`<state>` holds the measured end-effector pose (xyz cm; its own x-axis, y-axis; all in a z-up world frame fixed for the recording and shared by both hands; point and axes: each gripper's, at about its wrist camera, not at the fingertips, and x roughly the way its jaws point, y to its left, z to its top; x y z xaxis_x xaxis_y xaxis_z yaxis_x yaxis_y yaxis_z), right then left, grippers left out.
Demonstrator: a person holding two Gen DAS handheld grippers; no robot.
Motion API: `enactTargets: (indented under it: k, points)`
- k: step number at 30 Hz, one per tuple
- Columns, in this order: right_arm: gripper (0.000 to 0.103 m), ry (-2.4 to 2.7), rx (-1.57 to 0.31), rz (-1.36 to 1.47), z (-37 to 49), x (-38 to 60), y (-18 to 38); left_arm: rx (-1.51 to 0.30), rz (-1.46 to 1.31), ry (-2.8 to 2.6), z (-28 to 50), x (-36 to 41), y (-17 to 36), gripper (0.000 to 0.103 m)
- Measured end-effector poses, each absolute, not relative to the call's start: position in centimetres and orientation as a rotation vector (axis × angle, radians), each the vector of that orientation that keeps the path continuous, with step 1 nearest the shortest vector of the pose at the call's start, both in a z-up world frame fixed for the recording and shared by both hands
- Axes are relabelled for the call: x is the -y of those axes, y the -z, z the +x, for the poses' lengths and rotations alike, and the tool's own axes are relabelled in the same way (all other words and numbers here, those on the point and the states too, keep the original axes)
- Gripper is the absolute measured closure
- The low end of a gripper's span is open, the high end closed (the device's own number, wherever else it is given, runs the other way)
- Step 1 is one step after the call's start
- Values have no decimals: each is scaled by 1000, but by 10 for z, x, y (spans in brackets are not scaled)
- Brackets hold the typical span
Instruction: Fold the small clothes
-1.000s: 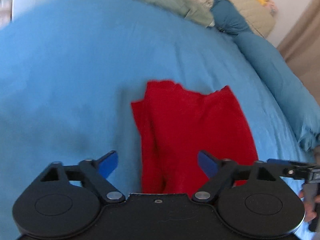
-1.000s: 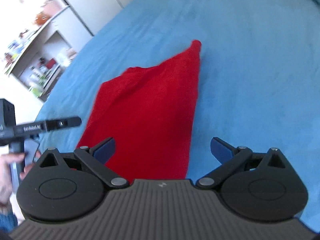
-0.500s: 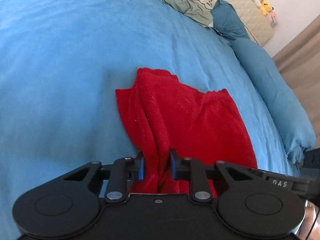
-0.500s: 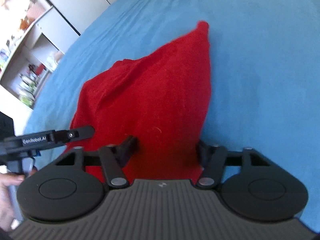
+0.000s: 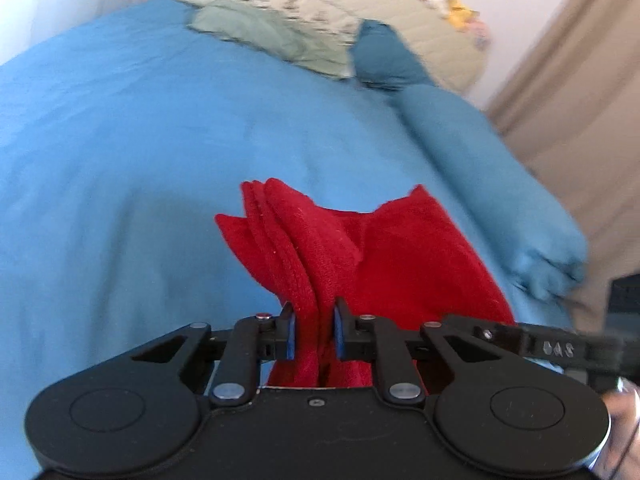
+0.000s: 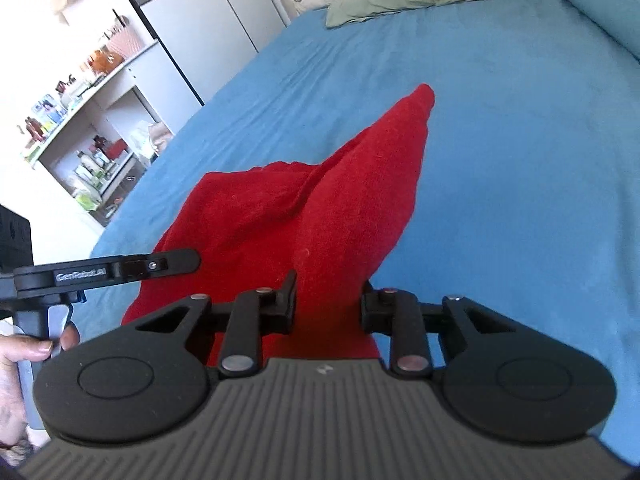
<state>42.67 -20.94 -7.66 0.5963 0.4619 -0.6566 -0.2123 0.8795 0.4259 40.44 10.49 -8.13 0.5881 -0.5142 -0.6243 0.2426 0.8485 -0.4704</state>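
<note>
A red garment lies on the blue bedspread, its near edge lifted. My left gripper is shut on a bunched fold at the garment's near left edge. My right gripper is shut on the near right edge of the same garment, which rises in a ridge towards a far corner. The left gripper's side shows at the left of the right wrist view, and the right gripper's side at the right of the left wrist view.
A green pillow and a patterned quilt lie at the head of the bed. A rolled blue duvet runs along the right side. Shelves with clutter and a white wardrobe stand to the left.
Both grippers went from open above the garment to shut on its near edge, and they have lifted that edge so that the cloth bunches and rises off the bed.
</note>
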Motion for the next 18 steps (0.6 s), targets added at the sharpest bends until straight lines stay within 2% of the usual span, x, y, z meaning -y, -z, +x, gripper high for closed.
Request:
enactTargets:
  k: [5,12,14,15,16,17,18]
  points:
    - [60,-392,-853,338,361,257,88,-831,-304,476,334,-59,91,84]
    - [58,-316,-862,321,313,291,157,-874,-227,415,313,-14,146,85]
    - [48,-313,-846,337,307,300,168,-863,-225,398,311,-15,152,83]
    - [43,-295,-840,346,305,304,168,-863,-219,384,310,-15,152,78]
    - [30,-275,-837,348,306,305,165,-855,-208,364,307,-15,148,68]
    - [12,-253,-827,346,302,307,161,-837,-187,342,303,-16,142,60]
    - [5,-239,-806,340,296,309,155,-813,-163,329,297,-17,135,43]
